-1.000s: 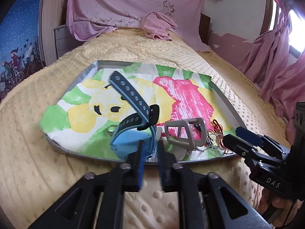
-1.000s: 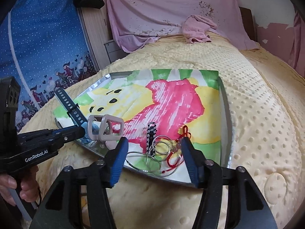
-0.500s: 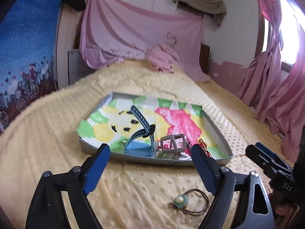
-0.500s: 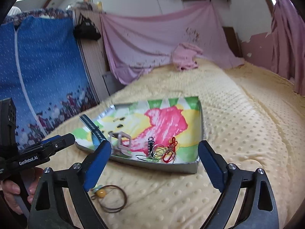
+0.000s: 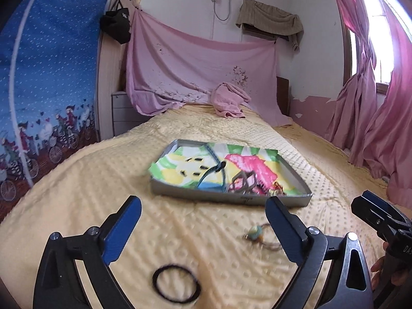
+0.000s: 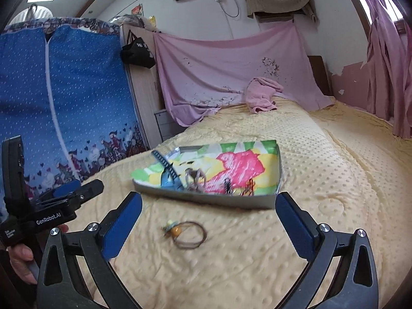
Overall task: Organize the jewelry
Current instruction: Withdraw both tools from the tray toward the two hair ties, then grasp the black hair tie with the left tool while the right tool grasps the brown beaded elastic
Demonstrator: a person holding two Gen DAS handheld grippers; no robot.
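A grey tray [image 5: 231,197] with a colourful lining lies on the yellow bedspread; it also shows in the right wrist view [image 6: 213,198]. In it lie a blue watch [image 5: 209,177], a beige watch frame [image 5: 243,181] and tangled bracelets [image 6: 239,189]. A brown hair tie with a bead [image 6: 189,233] lies on the bedspread in front of the tray, also in the left wrist view [image 5: 260,234]. A black hair tie [image 5: 176,287] lies nearer. My left gripper [image 5: 203,228] and right gripper [image 6: 209,224] are both wide open, empty, and held back from the tray.
A pink towel [image 5: 229,100] lies at the head of the bed. A pink sheet hangs on the back wall [image 5: 200,69]. A blue wardrobe cover [image 6: 51,103] stands at the left, pink curtains [image 5: 381,108] at the right.
Both grippers have pulled back and up from the tray. My left gripper let go of the blue watch and opened wide. My right gripper also opened wider. Both hair ties came into view.
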